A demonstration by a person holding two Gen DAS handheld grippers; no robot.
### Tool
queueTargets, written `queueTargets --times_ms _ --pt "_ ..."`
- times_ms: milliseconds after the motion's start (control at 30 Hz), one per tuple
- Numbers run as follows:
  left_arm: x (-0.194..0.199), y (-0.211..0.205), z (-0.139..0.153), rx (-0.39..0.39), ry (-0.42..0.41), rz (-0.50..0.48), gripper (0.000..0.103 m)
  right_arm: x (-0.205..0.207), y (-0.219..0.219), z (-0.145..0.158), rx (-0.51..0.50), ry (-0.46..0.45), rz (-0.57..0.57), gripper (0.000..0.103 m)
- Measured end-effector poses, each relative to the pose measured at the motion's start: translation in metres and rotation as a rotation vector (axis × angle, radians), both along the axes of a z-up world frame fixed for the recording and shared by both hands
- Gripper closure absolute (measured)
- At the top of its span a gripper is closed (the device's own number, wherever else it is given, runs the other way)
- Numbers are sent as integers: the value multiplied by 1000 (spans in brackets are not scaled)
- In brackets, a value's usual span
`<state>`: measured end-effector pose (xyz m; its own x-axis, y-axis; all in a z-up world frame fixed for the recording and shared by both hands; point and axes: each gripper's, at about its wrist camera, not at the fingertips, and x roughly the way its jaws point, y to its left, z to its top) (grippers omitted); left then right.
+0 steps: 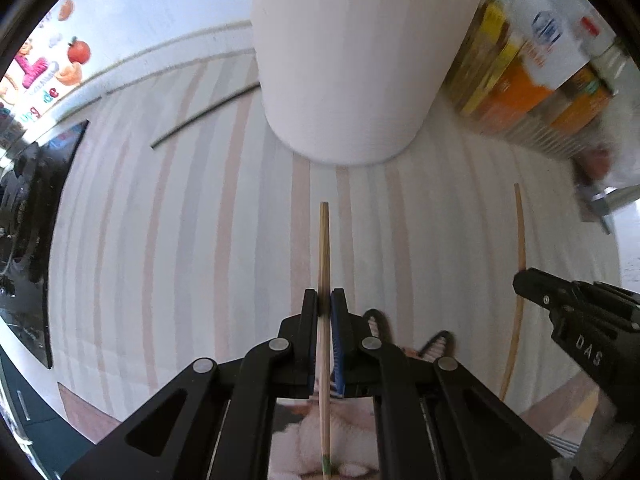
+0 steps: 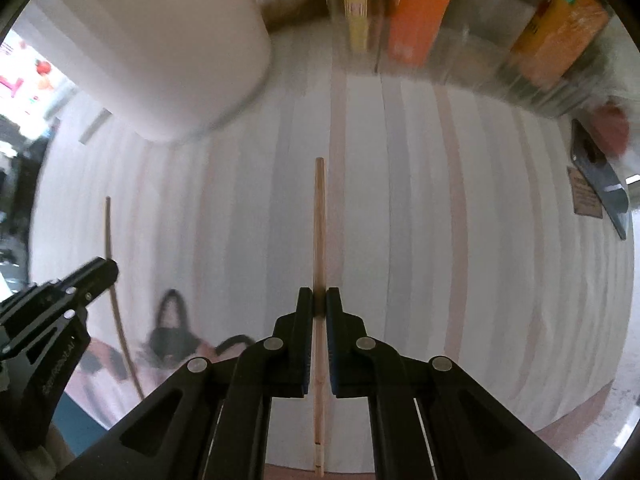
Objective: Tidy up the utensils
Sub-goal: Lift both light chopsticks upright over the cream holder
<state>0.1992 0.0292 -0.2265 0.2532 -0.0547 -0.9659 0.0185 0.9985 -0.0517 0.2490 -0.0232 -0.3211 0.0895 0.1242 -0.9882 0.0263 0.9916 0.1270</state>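
Observation:
My left gripper (image 1: 324,300) is shut on a wooden chopstick (image 1: 323,248) that points forward above the striped cloth, toward a tall white cylinder holder (image 1: 360,60). My right gripper (image 2: 319,300) is shut on a second wooden chopstick (image 2: 319,220), also pointing forward. Each gripper shows in the other's view: the right one (image 1: 532,280) at the right edge with its chopstick (image 1: 520,232), the left one (image 2: 104,272) at the left with its chopstick (image 2: 109,232). The white holder (image 2: 168,52) stands ahead to the left in the right wrist view.
A striped cloth (image 1: 200,220) covers the table. Orange and yellow boxes (image 1: 516,92) stand at the back right, also in the right wrist view (image 2: 420,12). A dark chopstick (image 1: 204,114) lies left of the holder. A black appliance (image 1: 32,232) is at the left.

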Motion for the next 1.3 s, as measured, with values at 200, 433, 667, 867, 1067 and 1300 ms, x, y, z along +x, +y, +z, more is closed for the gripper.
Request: queueTargets --times_ms 200,433,667,867,1067,1300 --pt "-16 12 57 -38 -111 8 99 -9 -10 52 68 -132 -5 96" --pt "-13 25 122 -71 -288 19 99 10 -27 123 124 -285 -5 96" --pt "2 39 206 -105 -481 20 100 40 -18 201 183 -458 -3 96" --pt "5 46 276 -147 -603 9 100 84 -14 272 244 -592 -2 96" --pt "35 32 327 -89 -724 -8 100 136 -9 326 278 -742 -17 96" --pt "100 24 294 -22 -634 13 99 195 4 327 285 -851 -79 96"
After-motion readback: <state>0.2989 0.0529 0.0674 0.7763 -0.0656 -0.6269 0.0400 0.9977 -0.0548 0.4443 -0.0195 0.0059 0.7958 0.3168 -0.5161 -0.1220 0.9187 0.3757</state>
